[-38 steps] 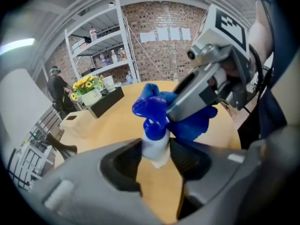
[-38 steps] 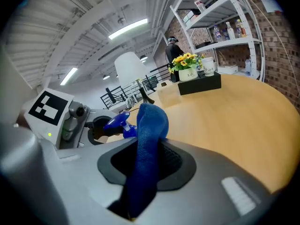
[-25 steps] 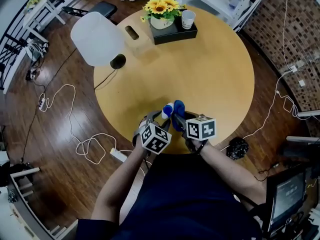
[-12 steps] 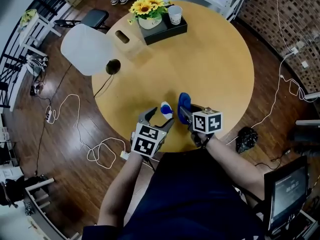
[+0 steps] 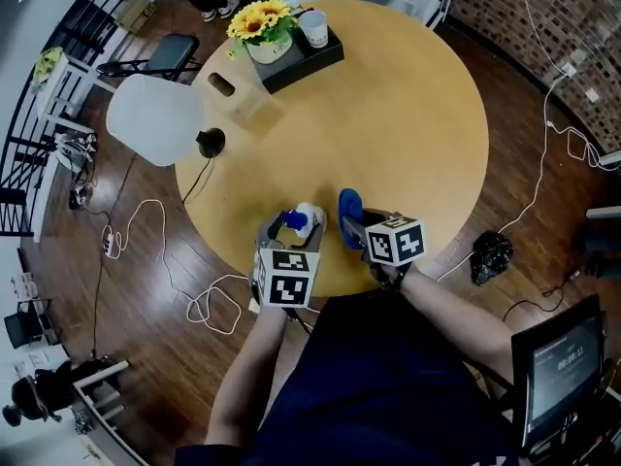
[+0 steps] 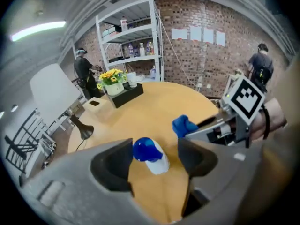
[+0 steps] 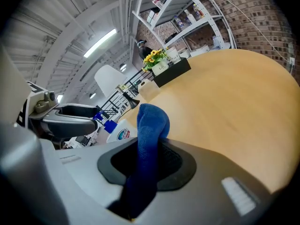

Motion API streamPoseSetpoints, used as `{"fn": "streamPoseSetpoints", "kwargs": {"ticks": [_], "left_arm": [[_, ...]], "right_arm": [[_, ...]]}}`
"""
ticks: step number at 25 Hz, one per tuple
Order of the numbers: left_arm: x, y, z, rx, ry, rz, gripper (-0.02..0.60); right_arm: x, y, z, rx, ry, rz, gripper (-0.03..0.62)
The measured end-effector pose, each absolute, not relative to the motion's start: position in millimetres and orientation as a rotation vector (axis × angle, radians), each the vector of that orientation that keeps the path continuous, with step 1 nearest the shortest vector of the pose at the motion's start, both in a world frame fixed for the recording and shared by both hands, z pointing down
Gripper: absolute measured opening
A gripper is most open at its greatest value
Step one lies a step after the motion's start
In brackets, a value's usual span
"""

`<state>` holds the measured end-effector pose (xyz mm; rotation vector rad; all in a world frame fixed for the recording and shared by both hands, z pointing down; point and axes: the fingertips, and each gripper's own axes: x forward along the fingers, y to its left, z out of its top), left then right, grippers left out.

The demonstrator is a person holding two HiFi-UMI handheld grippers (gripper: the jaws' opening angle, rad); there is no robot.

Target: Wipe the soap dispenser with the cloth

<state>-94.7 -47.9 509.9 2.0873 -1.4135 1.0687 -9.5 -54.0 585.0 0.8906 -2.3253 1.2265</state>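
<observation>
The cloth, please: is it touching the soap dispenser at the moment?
Apart. The left gripper view shows a strip of bare table between the cloth and the soap dispenser.

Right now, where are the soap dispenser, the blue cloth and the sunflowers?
soap dispenser (image 6: pixel 144 150): left gripper view, on its blue top.
blue cloth (image 7: pixel 152 123): right gripper view, on its folded upper end.
sunflowers (image 5: pixel 258 19): head view, on the yellow blossoms.
</observation>
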Motion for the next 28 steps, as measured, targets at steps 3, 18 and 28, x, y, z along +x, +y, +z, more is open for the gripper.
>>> {"fn": "streamPoseSetpoints", "kwargs": {"ticks": [3, 18, 28], "left_arm": [[-93.2, -47.6, 510.1, 2.126, -1.450, 1.089, 0.279], [-83.9, -32.1, 540.7, 2.505, -1.343, 1.291, 0.276], [-93.4, -71.7, 529.4, 2.290, -1.458, 0.472, 0.141]], "right_arm": [[-10.3, -50.6, 585.5, 0.874, -2.329, 1.225, 0.097], [3.6, -45.0, 586.9, 0.876, -2.317, 1.227, 0.097], [12.8, -39.6, 584.5, 0.936, -2.285, 1.220, 0.098]]}}
